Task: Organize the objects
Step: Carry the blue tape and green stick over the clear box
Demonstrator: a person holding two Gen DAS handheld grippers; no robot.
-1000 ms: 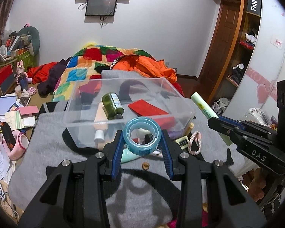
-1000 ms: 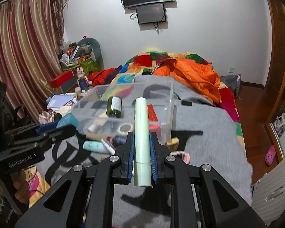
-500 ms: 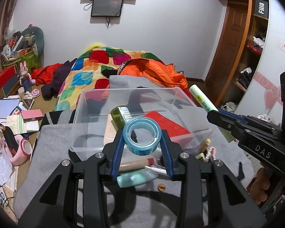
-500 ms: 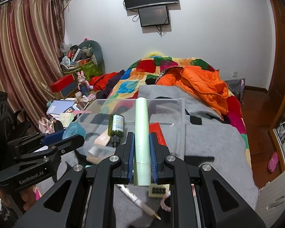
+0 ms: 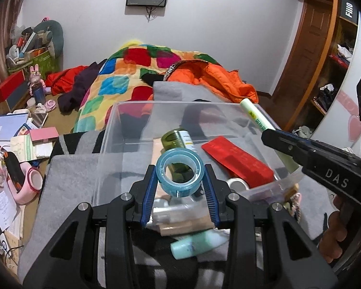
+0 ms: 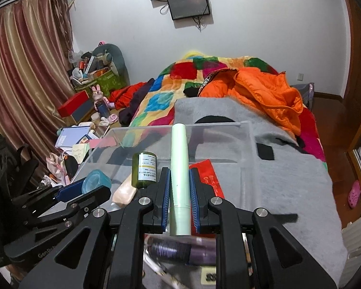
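My left gripper point(image 5: 180, 180) is shut on a blue tape roll point(image 5: 179, 177) and holds it over the near part of a clear plastic bin point(image 5: 132, 113). My right gripper point(image 6: 179, 187) is shut on a pale green tube point(image 6: 179, 168), also above the bin point(image 6: 216, 126). The tube point(image 5: 258, 119) and right gripper point(image 5: 308, 154) show at the right of the left wrist view. The left gripper with the tape roll point(image 6: 96, 180) shows low left in the right wrist view. In the bin lie a green bottle point(image 5: 179, 139), a red packet point(image 5: 235, 161) and a white tape roll point(image 5: 238, 184).
The bin sits on a grey blanket point(image 6: 288, 173) over a bed with a colourful quilt point(image 5: 132, 72) and an orange jacket point(image 6: 264, 89). A mint tube point(image 5: 197, 243) and a purple item point(image 6: 180, 250) lie near the bin's front. Clutter covers the floor at left point(image 5: 14, 144).
Both grippers have moved forward and over the bin with their loads. The bin now fills more of both views.
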